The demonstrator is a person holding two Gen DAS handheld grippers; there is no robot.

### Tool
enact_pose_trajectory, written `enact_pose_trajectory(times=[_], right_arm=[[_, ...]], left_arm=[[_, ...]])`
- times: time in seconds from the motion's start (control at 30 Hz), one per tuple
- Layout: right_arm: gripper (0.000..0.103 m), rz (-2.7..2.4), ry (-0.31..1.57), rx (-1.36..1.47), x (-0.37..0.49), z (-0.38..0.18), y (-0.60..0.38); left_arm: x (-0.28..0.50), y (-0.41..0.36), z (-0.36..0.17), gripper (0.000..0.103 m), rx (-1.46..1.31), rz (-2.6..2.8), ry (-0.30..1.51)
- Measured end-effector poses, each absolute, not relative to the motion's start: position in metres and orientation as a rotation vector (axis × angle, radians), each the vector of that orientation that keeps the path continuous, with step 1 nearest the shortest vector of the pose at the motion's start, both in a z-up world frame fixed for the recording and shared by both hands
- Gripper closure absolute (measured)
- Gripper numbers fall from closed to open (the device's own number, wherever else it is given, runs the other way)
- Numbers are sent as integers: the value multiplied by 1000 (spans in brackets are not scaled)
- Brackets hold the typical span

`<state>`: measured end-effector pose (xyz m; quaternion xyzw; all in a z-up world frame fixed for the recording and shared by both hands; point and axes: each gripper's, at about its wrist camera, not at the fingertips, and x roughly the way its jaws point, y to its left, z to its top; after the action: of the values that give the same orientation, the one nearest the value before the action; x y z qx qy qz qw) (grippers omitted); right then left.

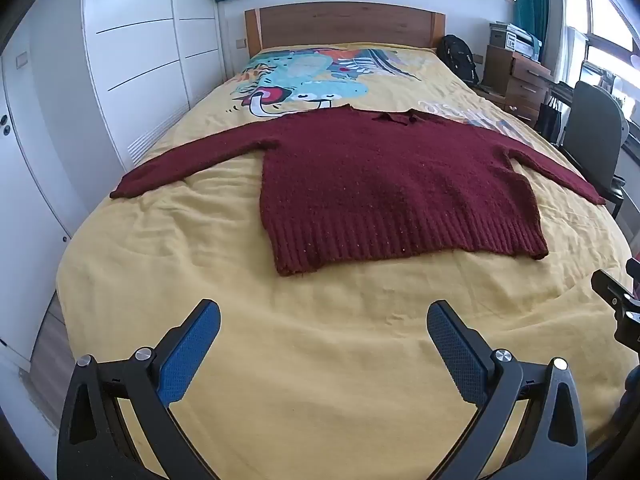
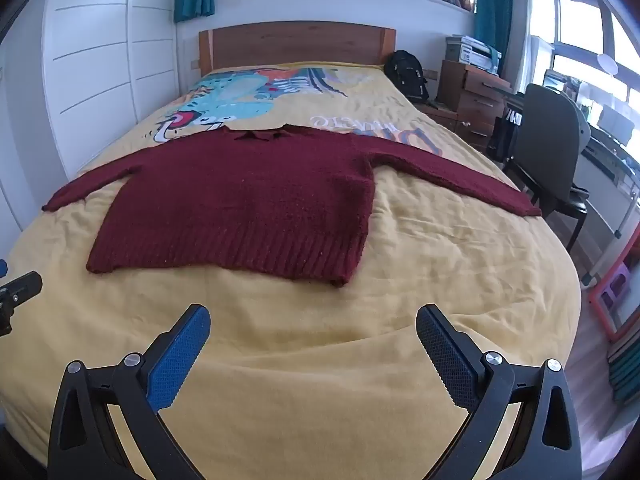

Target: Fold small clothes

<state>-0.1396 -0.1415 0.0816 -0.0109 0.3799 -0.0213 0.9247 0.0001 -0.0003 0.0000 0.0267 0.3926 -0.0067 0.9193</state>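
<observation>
A dark red knitted sweater (image 1: pixel 384 176) lies flat on the yellow bedspread (image 1: pixel 320 340), collar toward the headboard, both sleeves spread out to the sides, ribbed hem nearest me. The same sweater (image 2: pixel 248 200) fills the middle of the right wrist view. My left gripper (image 1: pixel 324 312) hovers over bare bedspread short of the hem, open, nothing between its blue-padded fingers. My right gripper (image 2: pixel 314 316) is likewise open and empty, just short of the hem's right corner. A part of the right gripper (image 1: pixel 616 304) shows at the left view's right edge, and a part of the left gripper (image 2: pixel 16 292) at the right view's left edge.
White wardrobe doors (image 1: pixel 132 60) run along the bed's left side. To the right stand a grey chair (image 2: pixel 548 152), wooden drawers (image 2: pixel 472 96) and a black backpack (image 2: pixel 406 74). The wooden headboard (image 2: pixel 296 42) is at the far end.
</observation>
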Motion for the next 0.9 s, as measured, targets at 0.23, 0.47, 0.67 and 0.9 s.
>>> enact_pose_trajectory(times=[0.23, 0.47, 0.67, 0.9], right_arm=[[0, -43, 776, -18, -140, 82, -141], [0, -44, 777, -17, -140, 84, -138], [0, -46, 780, -15, -140, 80, -146], [0, -47, 780, -19, -141, 80, -142]], left_arm=[[0, -4, -1, 1, 48, -19, 818], [0, 1, 2, 1, 45, -18, 819], [1, 0, -4, 1, 41, -17, 824], [1, 0, -5, 1, 40, -15, 826]])
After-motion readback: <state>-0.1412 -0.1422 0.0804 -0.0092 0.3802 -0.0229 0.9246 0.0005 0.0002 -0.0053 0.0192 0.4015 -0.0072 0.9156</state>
